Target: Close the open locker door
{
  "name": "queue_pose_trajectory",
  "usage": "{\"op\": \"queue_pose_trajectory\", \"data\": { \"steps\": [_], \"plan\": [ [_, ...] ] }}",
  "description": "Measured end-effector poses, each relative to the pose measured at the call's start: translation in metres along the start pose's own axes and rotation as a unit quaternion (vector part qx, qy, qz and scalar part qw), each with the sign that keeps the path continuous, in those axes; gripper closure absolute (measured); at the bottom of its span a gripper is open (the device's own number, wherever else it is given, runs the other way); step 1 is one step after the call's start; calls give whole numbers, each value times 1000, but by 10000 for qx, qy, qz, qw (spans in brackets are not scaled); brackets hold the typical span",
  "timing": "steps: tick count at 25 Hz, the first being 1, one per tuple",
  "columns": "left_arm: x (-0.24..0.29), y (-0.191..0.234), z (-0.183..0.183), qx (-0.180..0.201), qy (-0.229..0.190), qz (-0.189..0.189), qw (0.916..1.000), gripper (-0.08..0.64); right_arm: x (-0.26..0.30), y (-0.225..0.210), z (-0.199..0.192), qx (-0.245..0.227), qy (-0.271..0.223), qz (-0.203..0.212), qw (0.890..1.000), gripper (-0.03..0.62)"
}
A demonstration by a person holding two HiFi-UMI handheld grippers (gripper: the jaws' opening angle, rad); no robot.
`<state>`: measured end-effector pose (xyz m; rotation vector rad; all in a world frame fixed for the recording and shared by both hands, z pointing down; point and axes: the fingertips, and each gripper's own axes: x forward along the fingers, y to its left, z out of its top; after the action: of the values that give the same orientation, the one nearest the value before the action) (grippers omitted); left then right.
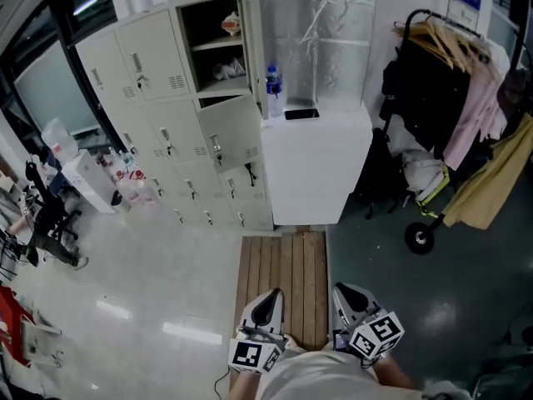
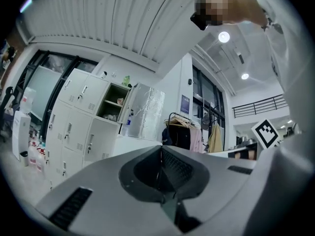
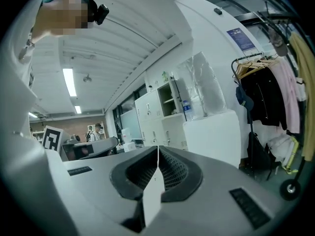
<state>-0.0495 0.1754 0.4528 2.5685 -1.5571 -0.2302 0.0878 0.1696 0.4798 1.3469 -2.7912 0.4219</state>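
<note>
Door (image 1: 249, 38): pale grey metal, swung out on the right-hand hinge and seen nearly edge-on from the head view. Top right of the lockers (image 1: 158, 115), just left of the cabinet (image 1: 316, 161) and higher than its top. Beside it, an open compartment (image 1: 218, 44) with a shelf and a few small things, too small to name. Lower door (image 1: 231, 132), left of the cabinet too, perhaps a little ajar; hard to tell.

Well apart from both grippers, so likely at the approach, with nothing touched yet. Walk up along the boards (image 1: 283, 277) in front of the cabinet first. Reach high with the right gripper (image 1: 350, 300), from the cabinet side. Press on the outer face close to the free edge, far from the hinge, for leverage. Sweep in an arc toward the compartment, easing off at the end, until flush with the neighbouring doors. Mind the bottle (image 1: 273, 88) at the cabinet's back left, just beside the door and easy to knock.

Left gripper (image 1: 268, 305): jaws pressed together, nothing between. Right gripper: likewise closed and empty. Probably fine for pushing as is.

Farther out: a dark flat thing (image 1: 301, 114) on the cabinet top and a rack (image 1: 450, 98) of clothes right of the cabinet.
</note>
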Motion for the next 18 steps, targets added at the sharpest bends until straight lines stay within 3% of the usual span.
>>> {"op": "queue_pose_trajectory", "data": {
  "steps": [9,18],
  "plan": [
    [12,21,4,-6,5,90,10000,551,33,5,-1,55,83,50,9999,563],
    [56,48,7,140,9,445,9989,551,91,-30,11,95,18,347,9994,563]
  ]
}}
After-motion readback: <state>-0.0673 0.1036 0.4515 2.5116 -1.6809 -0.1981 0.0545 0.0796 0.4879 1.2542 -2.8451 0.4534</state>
